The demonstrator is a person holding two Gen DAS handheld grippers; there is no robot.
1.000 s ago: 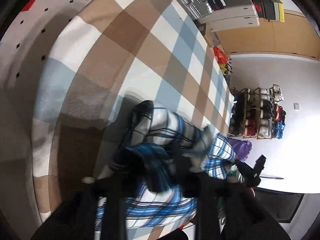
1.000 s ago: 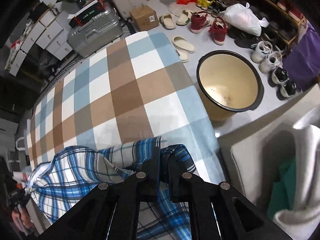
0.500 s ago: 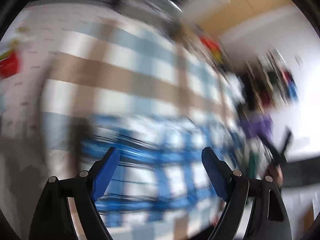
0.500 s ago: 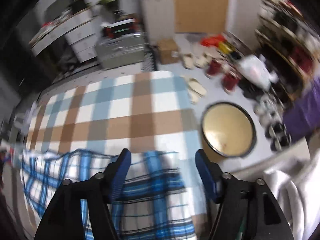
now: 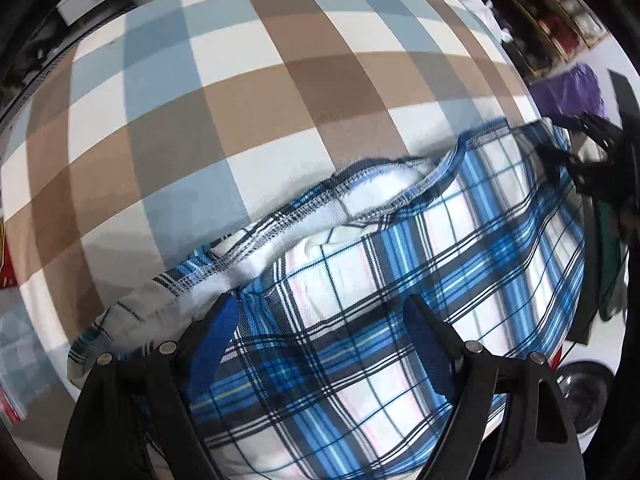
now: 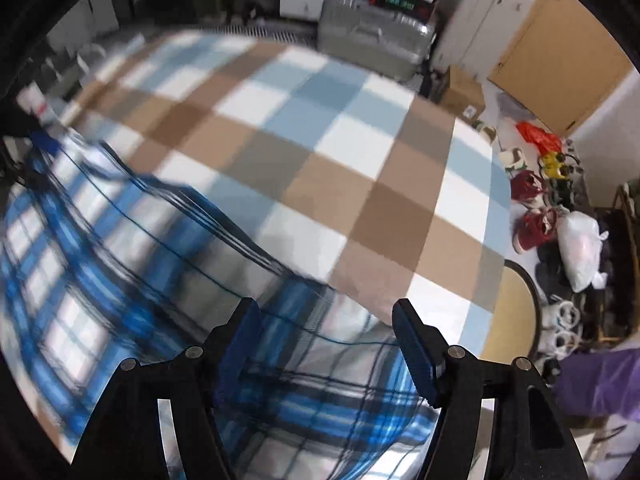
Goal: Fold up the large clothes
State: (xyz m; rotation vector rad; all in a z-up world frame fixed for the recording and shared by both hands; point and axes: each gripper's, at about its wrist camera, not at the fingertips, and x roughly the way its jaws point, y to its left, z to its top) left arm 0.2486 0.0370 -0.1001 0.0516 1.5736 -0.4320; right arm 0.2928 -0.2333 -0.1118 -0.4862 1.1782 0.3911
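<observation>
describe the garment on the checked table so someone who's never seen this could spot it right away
Find the big table covered in a brown, pale blue and white checked cloth. At its near edge, below both pairs of blue-padded fingers, lies a rumpled blue, white and black plaid garment. Its thin-lined tartan and stitched hem, folded back to show a white underside, set it apart from the cloth's broad plain squares.

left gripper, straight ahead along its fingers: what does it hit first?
Most likely the blue-and-white plaid garment, which lies directly beyond the open left gripper on the brown, blue and white checked cloth. Nothing shows in between, though depth is hard to judge through the fisheye.
</observation>
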